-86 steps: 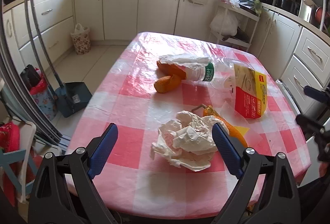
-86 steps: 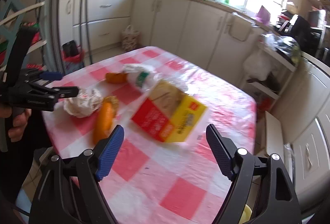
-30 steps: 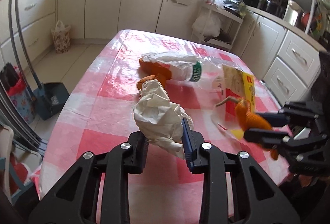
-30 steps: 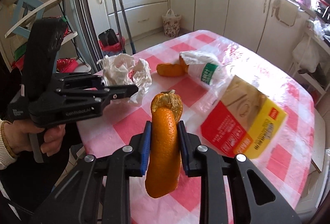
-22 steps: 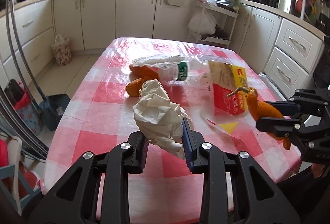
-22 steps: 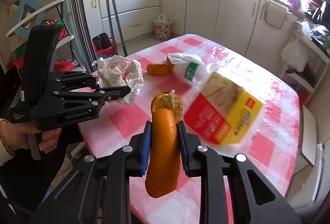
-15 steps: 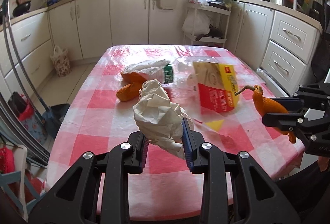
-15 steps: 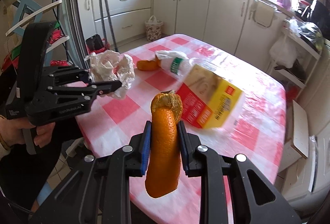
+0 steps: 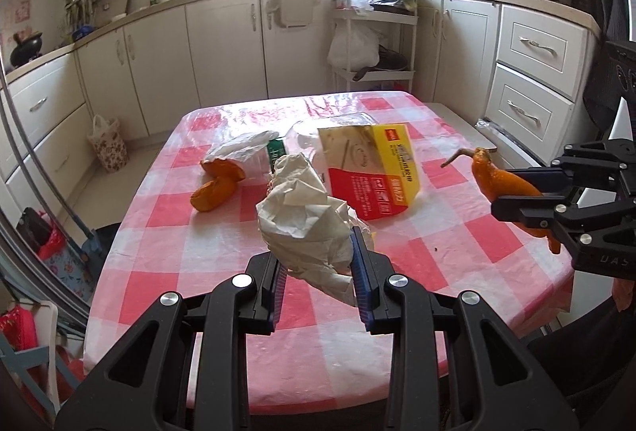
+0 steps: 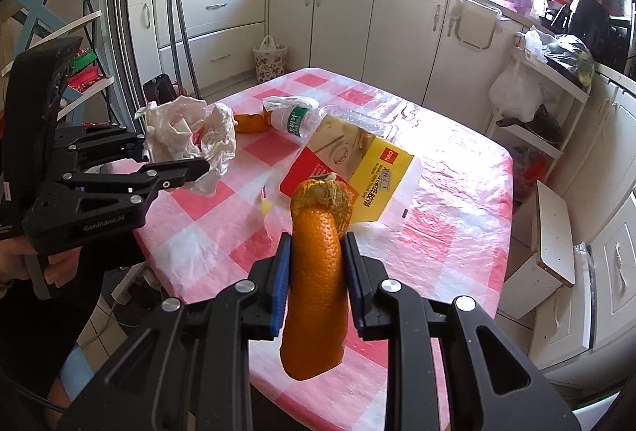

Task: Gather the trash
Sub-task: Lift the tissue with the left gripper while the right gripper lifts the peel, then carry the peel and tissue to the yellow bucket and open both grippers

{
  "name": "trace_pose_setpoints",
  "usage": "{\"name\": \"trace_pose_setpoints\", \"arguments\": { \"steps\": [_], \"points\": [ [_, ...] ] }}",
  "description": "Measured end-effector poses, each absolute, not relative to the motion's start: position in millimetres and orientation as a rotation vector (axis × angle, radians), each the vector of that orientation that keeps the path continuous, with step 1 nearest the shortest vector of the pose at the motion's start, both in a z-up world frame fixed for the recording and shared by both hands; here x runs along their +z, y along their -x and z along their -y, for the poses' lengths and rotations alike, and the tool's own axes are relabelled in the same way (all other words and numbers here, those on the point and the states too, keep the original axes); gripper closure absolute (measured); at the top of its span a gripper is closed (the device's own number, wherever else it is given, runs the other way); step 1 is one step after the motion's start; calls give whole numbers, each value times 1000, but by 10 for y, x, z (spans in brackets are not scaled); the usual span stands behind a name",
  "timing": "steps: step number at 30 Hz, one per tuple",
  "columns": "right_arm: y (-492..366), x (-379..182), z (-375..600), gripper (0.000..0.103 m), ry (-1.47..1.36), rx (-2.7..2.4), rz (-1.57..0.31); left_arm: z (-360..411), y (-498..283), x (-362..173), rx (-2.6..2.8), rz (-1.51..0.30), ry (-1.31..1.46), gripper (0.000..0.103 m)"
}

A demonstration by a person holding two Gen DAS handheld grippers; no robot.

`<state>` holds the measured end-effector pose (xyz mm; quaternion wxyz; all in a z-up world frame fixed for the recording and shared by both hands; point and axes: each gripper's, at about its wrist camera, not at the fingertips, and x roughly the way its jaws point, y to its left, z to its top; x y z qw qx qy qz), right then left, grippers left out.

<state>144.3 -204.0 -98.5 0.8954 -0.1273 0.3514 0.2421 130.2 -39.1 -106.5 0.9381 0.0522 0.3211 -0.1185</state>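
Trash is split between the grippers and the table. A crumpled paper wad is pinched between the narrow-set blue pads of the left gripper, held clear above the checked cloth. An orange peel strip is clamped upright in the right gripper, its jaws also set narrow, its lower end hanging below the pads. Left on the table: a red-and-yellow box lying flat, a clear plastic bottle on its side touching the box, and two orange peel pieces just beside the bottle's end. A hand is seen gripping the left gripper's handle.
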Motion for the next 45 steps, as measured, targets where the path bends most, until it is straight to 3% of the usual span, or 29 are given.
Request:
{"name": "trace_pose_setpoints", "arguments": {
  "steps": [17,21,30,32,36,38,45],
  "points": [
    [-1537,-1102,2171,76,235,482,-752,493,-1340,-1137,-248,-683,-113,74],
    [-1565,-1180,2127,49,227,513,-791,440,-1365,-1190,-245,-697,-99,74],
    [-1726,-1499,2050,47,263,489,-929,363,-1436,-1256,-239,-711,-73,74],
    [-1751,-1531,2071,50,260,483,-943,344,-1449,-1267,-239,-713,-67,74],
    [-1751,-1570,2066,72,258,498,-965,318,-1463,-1269,-237,-714,-59,74],
    [-1730,-1556,2059,77,268,500,-957,313,-1459,-1257,-237,-710,-58,74],
    [-1656,-1423,2124,80,256,486,-894,386,-1419,-1202,-246,-695,-76,74]
  ]
}}
